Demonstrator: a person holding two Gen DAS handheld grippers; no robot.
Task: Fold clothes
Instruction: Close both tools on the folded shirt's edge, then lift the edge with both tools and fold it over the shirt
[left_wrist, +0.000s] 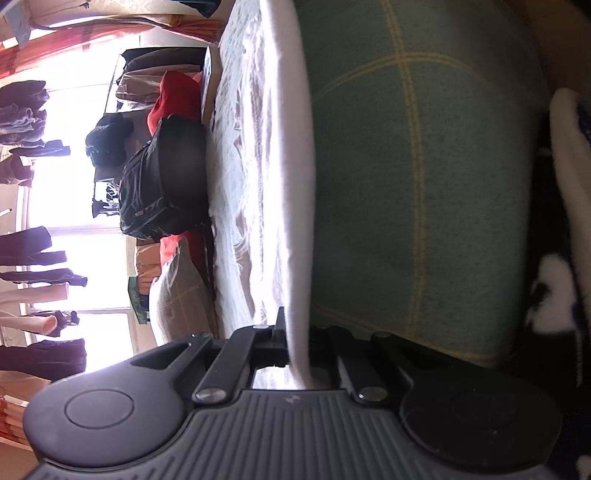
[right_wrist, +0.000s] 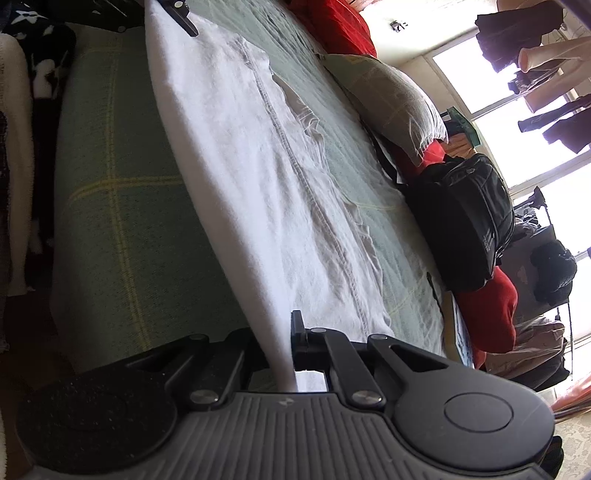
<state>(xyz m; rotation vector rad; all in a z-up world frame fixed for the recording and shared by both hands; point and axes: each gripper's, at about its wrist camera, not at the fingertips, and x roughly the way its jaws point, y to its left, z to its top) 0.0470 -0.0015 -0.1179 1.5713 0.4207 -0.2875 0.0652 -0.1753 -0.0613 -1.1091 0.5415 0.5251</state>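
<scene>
Left wrist: left gripper (left_wrist: 295, 350) fingers clamped on white cloth (left_wrist: 255, 184) edge; right gripper (right_wrist: 286, 350) likewise.

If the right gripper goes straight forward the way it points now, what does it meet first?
The right gripper is shut on the white garment. Straight ahead runs that cloth's held edge, with the left gripper at its far end; depth is unclear.

Left wrist: my camera is rolled sideways, close along the white garment (left_wrist: 266, 184) on the green bedspread (left_wrist: 406, 184).
Right wrist: also rolled, low and near, facing the windows (right_wrist: 554, 122).
Shared: garment, bedspread, black backpack (right_wrist: 461, 218), hanging clothes.
</scene>
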